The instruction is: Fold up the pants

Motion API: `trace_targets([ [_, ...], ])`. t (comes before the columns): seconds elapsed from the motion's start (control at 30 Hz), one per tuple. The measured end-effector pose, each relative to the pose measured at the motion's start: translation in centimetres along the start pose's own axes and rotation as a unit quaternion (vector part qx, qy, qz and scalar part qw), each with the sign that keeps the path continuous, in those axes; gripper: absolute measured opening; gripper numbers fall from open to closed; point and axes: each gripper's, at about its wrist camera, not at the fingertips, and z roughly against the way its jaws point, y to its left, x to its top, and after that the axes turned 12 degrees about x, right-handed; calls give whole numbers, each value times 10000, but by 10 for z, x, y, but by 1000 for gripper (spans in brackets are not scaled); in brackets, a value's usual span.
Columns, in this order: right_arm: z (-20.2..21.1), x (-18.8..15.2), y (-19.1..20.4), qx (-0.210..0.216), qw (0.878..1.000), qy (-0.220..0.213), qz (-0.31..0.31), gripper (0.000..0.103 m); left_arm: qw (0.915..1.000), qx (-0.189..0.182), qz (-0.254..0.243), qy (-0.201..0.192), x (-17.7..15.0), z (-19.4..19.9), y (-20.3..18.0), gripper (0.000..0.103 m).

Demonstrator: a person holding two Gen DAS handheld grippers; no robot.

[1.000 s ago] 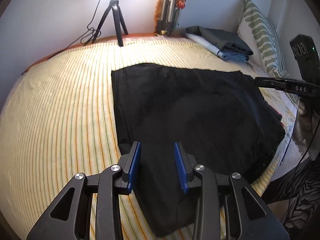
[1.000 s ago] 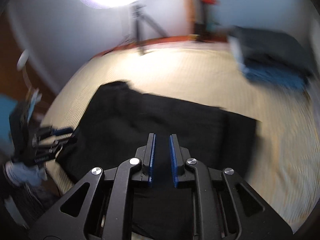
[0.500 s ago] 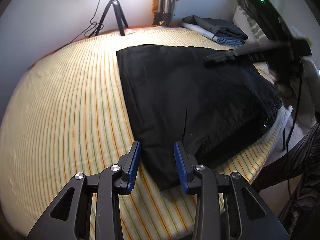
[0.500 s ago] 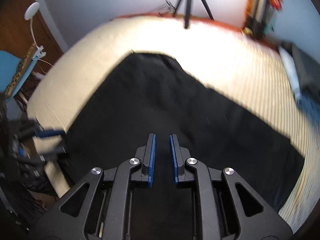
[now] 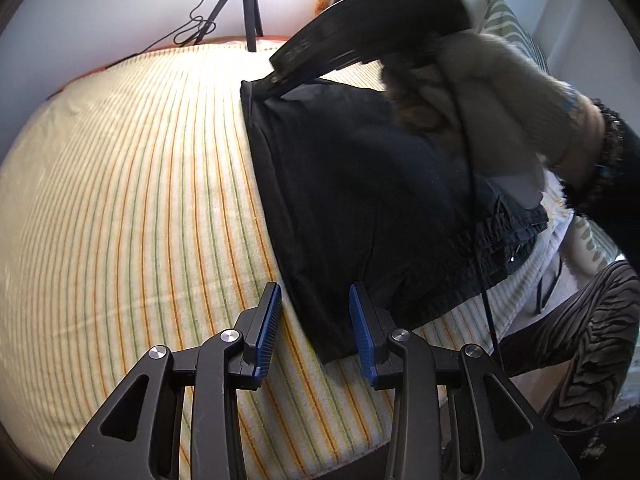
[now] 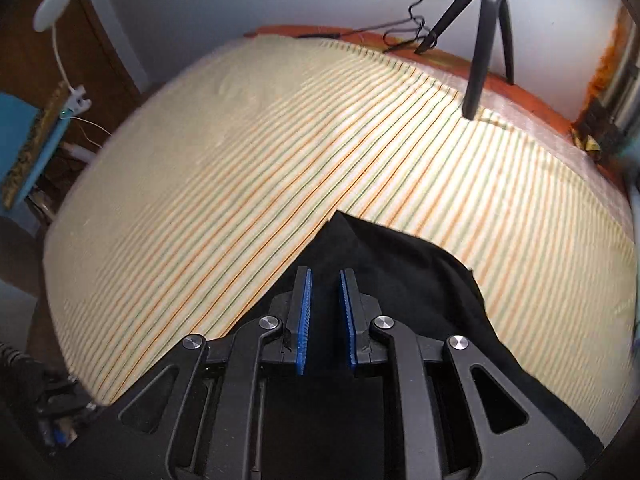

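Note:
Black pants [image 5: 360, 184] lie folded on the striped bed sheet [image 5: 132, 208]. My left gripper [image 5: 314, 320] is open, its blue pads either side of the pants' near corner, just above it. My right gripper [image 5: 276, 80] shows in the left wrist view, reaching across to the pants' far left corner. In the right wrist view, the right gripper [image 6: 325, 312] has a narrow gap between its pads and sits over that black corner [image 6: 360, 248], holding nothing I can see.
A black tripod [image 6: 484, 40] stands on the far side of the bed. A striped pillow [image 5: 516, 28] lies at the right. A person's hand and sleeve [image 5: 500, 92] cross over the pants. The bed's edge [image 5: 360, 452] runs close under my left gripper.
My right gripper has swung across the pants to their far left corner. My left gripper has moved back toward the near corner, still open.

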Motion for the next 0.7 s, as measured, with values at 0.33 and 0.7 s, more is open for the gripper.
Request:
trace_targets([
  [0.33,-9,17,-1,-127,9993,139,-312,15,9850,-902,1448,254,2,1,46,41],
  [0.7,16,-5,30,182,9943,613,-858,57,9716,-1424,1864,329,8,-18,46,39],
])
